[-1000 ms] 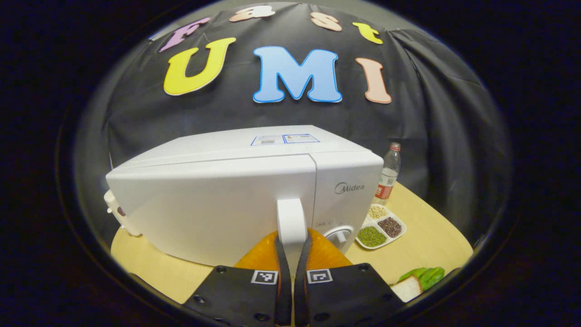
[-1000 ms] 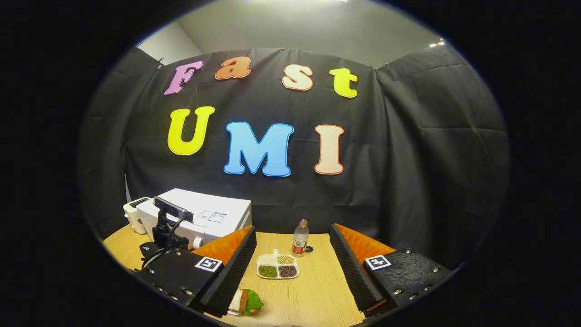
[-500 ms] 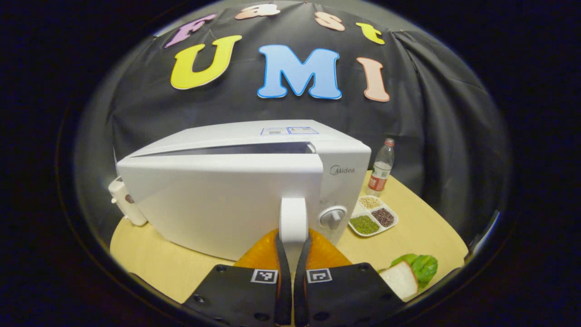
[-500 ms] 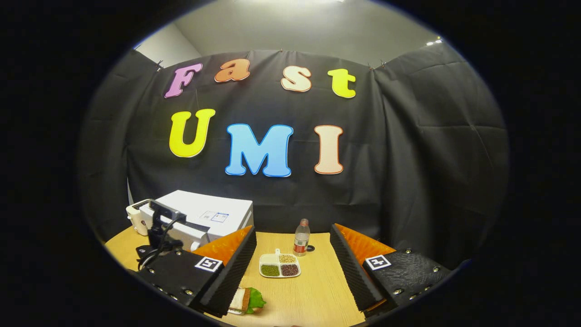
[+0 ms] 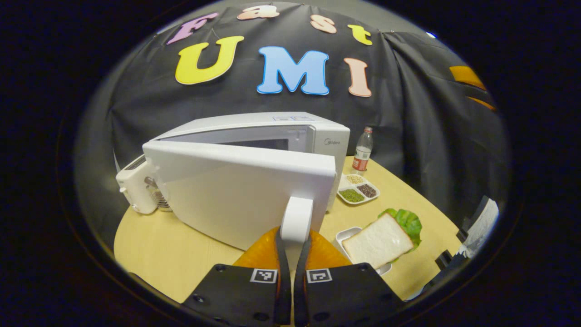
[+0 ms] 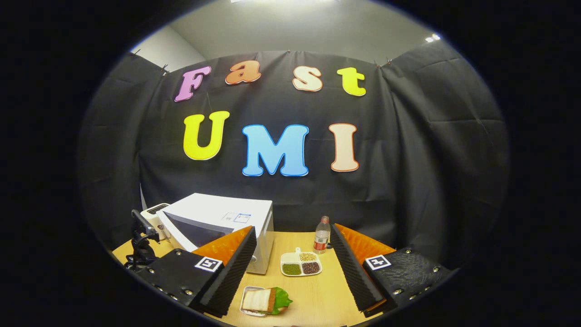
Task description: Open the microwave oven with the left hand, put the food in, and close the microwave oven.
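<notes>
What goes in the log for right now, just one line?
step: opening microwave door | left gripper: shut on door handle | right gripper: open, idle | sandwich: on table

— Is the white microwave (image 5: 254, 136) open?
— Partly; its door (image 5: 240, 190) is swung out at centre frame, handle (image 5: 296, 220) low.
— The food?
— A sandwich (image 5: 380, 238) with lettuce, on a small tray, lower right.

left hand-held gripper (image 5: 290, 254): fingers pinched together, level | right hand-held gripper (image 6: 292, 268): fingers spread wide
</notes>
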Tool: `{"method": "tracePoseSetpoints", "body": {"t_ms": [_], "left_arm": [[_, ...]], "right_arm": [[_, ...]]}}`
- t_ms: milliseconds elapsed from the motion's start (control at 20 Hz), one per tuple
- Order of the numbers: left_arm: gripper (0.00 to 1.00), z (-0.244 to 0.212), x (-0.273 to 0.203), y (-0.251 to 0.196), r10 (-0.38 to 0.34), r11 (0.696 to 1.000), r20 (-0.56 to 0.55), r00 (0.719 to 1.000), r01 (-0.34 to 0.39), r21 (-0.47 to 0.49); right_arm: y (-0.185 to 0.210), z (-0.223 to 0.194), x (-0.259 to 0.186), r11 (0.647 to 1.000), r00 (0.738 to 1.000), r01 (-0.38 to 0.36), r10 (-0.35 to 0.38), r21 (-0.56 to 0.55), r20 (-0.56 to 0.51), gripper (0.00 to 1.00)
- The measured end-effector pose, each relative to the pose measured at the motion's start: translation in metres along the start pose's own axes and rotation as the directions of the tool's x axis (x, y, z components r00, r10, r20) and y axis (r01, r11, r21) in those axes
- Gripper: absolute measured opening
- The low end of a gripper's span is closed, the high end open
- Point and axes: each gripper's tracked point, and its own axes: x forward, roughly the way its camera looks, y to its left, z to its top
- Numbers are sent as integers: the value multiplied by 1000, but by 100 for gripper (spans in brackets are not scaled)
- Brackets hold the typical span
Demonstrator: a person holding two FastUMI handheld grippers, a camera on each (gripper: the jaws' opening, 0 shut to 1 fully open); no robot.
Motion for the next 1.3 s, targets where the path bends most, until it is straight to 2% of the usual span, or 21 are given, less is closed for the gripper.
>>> {"method": "tracePoseSetpoints", "body": {"t_ms": [250,600,750,1050,1200,1300], "left_arm": [[10,-27,-53,29,-56,998,5,998,56,36],[12,-65,-119,94,-67,997,-38,997,68,36],[12,-79,-143,134,-41,998,-53,998,43,45],[11,-96,-178,214,60,998,-48,997,-59,31],[11,-103,-184,241,77,997,-53,996,-76,19],[14,-106,-187,252,67,998,-52,996,-68,-6]], "right_arm": [[35,0,-4,1000,1000,-28,28,1,-1,99],[92,-10,-3,998,998,-60,61,11,-21,99],[120,-15,-2,996,995,-88,87,-18,-40,99],[172,-28,-2,988,987,-145,141,-50,-76,99],[186,-40,-4,985,982,-162,155,-64,-104,99],[183,-48,-6,986,983,-149,139,-72,-123,99]]}}
